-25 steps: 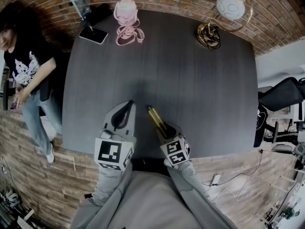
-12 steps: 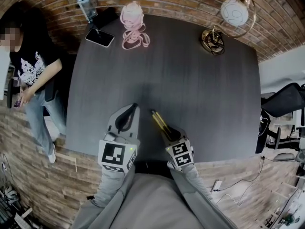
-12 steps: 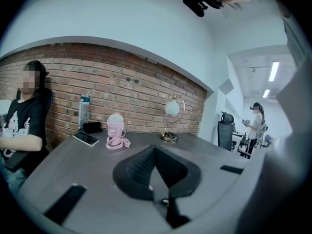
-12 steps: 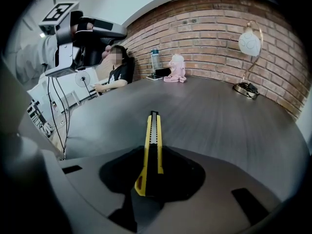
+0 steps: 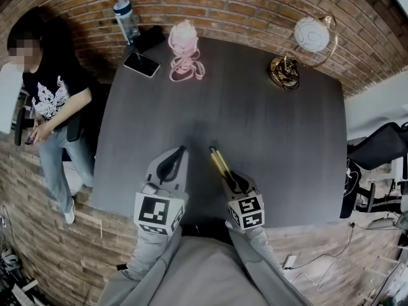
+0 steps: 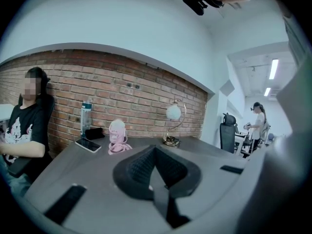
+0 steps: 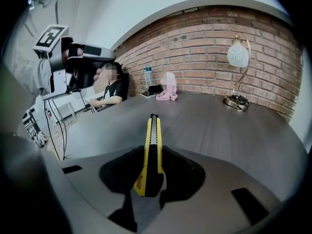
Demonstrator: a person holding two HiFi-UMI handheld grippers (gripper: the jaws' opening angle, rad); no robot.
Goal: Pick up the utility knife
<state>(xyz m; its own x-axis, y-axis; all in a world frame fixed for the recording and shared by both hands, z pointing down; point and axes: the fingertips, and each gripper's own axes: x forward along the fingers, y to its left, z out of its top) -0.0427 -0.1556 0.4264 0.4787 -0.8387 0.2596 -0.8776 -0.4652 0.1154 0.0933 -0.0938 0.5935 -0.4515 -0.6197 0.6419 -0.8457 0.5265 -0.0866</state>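
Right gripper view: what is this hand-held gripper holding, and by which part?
The right hand-held gripper holds the yellow utility knife by its rear end; the rest sticks out forward.

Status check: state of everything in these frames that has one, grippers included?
utility knife: clamped in right gripper, pointing forward over the table
right gripper: shut on the utility knife
left gripper: shut, empty
phone: lying flat, screen dark
bottle: upright, cap on
lamp: upright; on or off unclear
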